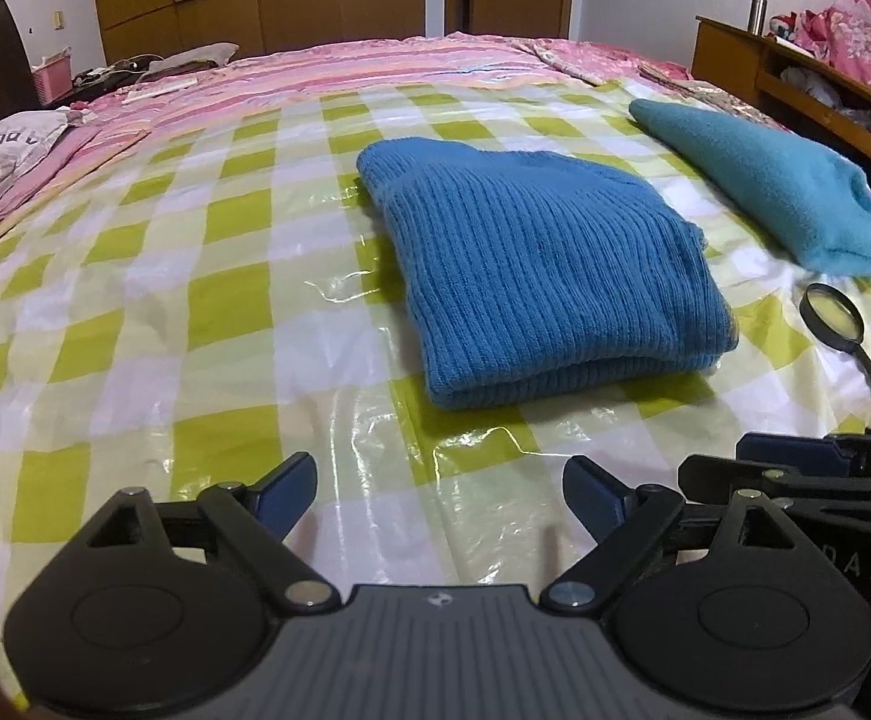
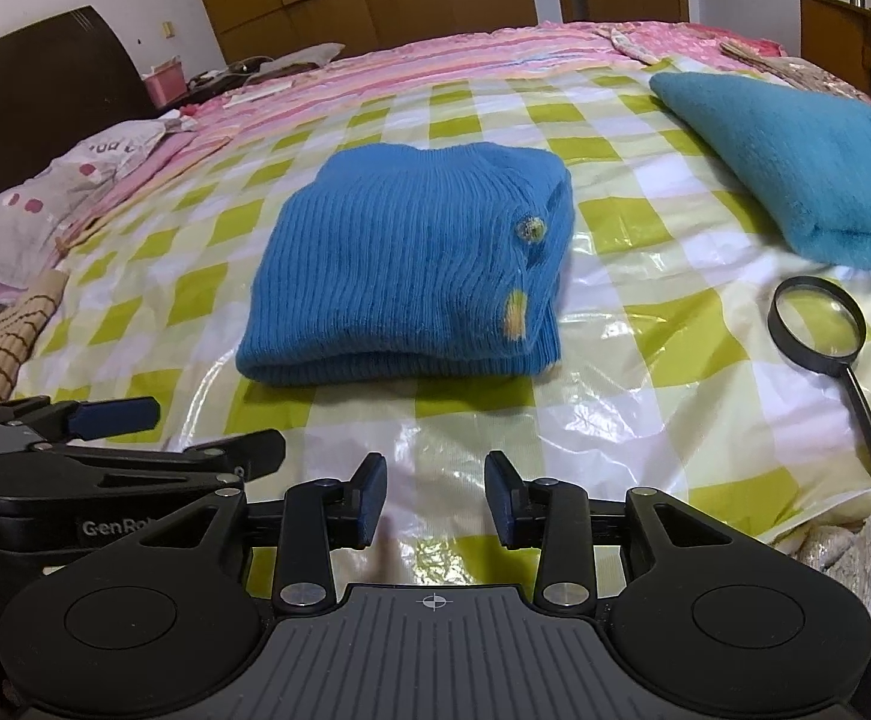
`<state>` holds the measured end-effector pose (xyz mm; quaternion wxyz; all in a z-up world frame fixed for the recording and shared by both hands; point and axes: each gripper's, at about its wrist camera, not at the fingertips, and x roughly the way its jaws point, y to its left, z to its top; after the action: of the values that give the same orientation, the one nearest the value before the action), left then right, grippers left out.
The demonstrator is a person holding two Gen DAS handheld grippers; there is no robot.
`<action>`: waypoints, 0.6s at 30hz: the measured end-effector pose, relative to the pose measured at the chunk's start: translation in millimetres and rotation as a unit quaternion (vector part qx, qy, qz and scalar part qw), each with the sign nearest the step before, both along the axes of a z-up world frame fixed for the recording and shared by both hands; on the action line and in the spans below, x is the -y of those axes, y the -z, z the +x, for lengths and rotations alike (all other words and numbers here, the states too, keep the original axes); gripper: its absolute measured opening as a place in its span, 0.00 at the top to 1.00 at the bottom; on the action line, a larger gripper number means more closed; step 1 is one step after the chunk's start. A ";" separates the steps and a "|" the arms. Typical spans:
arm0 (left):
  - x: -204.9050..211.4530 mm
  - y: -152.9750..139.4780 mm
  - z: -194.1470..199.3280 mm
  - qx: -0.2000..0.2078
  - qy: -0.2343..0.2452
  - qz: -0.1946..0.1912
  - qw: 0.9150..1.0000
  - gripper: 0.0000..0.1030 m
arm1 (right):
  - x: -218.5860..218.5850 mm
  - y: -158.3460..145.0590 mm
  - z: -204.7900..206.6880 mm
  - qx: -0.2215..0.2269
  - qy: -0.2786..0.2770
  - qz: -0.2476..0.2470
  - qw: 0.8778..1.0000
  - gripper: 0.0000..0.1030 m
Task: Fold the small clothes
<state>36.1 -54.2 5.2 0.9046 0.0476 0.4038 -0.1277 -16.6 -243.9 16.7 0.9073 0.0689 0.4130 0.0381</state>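
Light: soft indoor, fairly bright.
Glare: white shine on plastic sheet (image 1: 375,444) just ahead of the fingers.
Edges: fisheye bending, dark corners.

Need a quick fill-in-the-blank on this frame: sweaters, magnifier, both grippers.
1. The ribbed sweater lies ____ on the checked sheet.
2. Right of it lies a black ____ with a long handle.
3. The left gripper and right gripper are both ____, holding nothing.
4. The teal sweater lies to the ribbed one's ____.

Missing: folded; magnifying glass; open; right
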 end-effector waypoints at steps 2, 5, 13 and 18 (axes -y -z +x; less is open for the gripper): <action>-0.3 -0.3 -0.9 0.001 -0.001 0.003 1.000 0.08 | -0.4 1.5 -2.0 -0.002 0.001 0.001 1.000 0.65; 2.0 1.0 -3.0 0.001 -0.001 0.018 1.000 0.07 | -1.6 2.7 -4.5 -0.002 0.003 0.001 1.000 0.65; 9.2 -1.8 -10.5 0.016 0.003 0.056 0.998 0.05 | -1.7 1.1 -7.3 0.001 0.008 0.001 1.000 0.65; 6.5 -1.2 -11.1 0.011 0.002 0.050 0.999 0.06 | -2.0 0.6 -8.3 0.002 0.010 0.002 1.000 0.65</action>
<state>25.1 -60.7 6.4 0.9052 0.0951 0.3995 -0.1090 -24.9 -241.9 16.1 0.9083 0.0751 0.4104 0.0302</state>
